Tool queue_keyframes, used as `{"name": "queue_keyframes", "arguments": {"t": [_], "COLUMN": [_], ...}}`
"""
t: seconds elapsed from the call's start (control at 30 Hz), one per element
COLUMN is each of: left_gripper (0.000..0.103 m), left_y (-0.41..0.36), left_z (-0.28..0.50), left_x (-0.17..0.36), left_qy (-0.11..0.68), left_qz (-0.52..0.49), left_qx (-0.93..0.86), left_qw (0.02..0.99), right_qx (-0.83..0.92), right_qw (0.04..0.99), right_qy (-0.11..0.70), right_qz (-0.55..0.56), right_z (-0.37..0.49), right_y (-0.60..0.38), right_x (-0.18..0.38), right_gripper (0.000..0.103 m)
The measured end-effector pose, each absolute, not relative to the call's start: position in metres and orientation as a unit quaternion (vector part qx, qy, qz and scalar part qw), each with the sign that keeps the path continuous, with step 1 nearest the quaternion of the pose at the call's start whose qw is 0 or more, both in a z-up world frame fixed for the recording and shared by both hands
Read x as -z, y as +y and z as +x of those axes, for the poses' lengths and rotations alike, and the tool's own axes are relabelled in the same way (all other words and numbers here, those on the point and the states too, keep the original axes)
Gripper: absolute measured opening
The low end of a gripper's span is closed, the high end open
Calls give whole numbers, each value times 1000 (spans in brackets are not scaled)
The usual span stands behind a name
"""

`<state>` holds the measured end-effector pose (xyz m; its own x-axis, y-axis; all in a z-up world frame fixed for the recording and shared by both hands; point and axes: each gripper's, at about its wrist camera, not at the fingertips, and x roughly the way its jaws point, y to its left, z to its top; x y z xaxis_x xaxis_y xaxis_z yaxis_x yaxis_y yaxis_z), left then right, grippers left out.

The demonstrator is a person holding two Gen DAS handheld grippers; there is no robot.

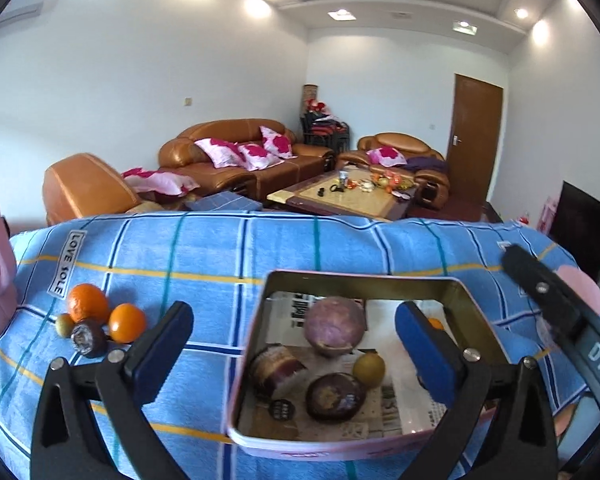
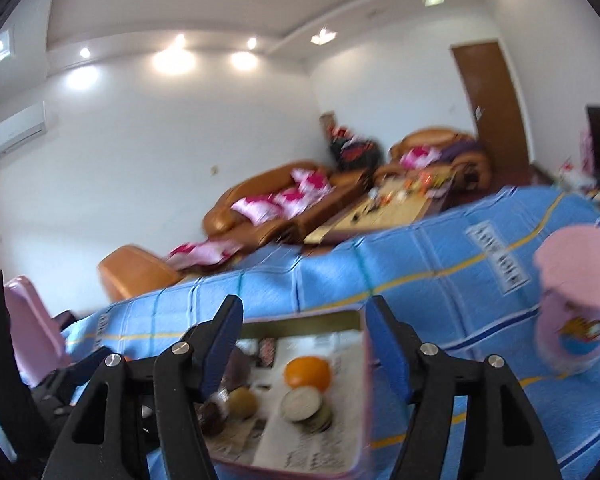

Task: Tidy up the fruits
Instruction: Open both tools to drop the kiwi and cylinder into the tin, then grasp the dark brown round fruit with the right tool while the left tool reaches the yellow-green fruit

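Left gripper (image 1: 296, 332) jaws spread wide, nothing between pads — hovers over near edge of pink tin (image 1: 476, 308). Tin sits on blue checked cloth (image 1: 204, 248), lined with newspaper, holds purple round fruit (image 1: 334, 326), small yellow-green fruit (image 1: 369, 369), dark passion fruits (image 1: 334, 397). Right gripper (image 2: 304, 344) jaws part-spread, empty — above tin's orange (image 2: 307, 373). Left on cloth: two oranges (image 1: 87, 303), more small fruit loose. Right view blurred.
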<state>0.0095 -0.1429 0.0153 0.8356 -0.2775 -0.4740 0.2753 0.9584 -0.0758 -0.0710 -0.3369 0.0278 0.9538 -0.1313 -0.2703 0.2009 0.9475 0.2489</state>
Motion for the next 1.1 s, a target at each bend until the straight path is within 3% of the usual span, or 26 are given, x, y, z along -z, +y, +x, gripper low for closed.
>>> {"name": "queue_keyframes", "arguments": {"t": [0.3,0.97,1.1], "left_gripper": [103,103,103], "left_y": [-115,-92,-76], "left_z": [1,-29,-20], "left_x": [-16,-11,-21], "left_qy": [217,241,217], "left_qz": [9,15,49], "left_qx": [90,98,78], "left_qw": [972,965,972], "right_qx": [78,129,115], "right_qw": [989,984,985], "right_qy": [107,121,125], "right_qz": [66,23,39], "right_z": [-74,-83,-85], "right_y": [-313,-289,-283], "right_x": [-33,-30,-33], "right_gripper": [66,66,66]}}
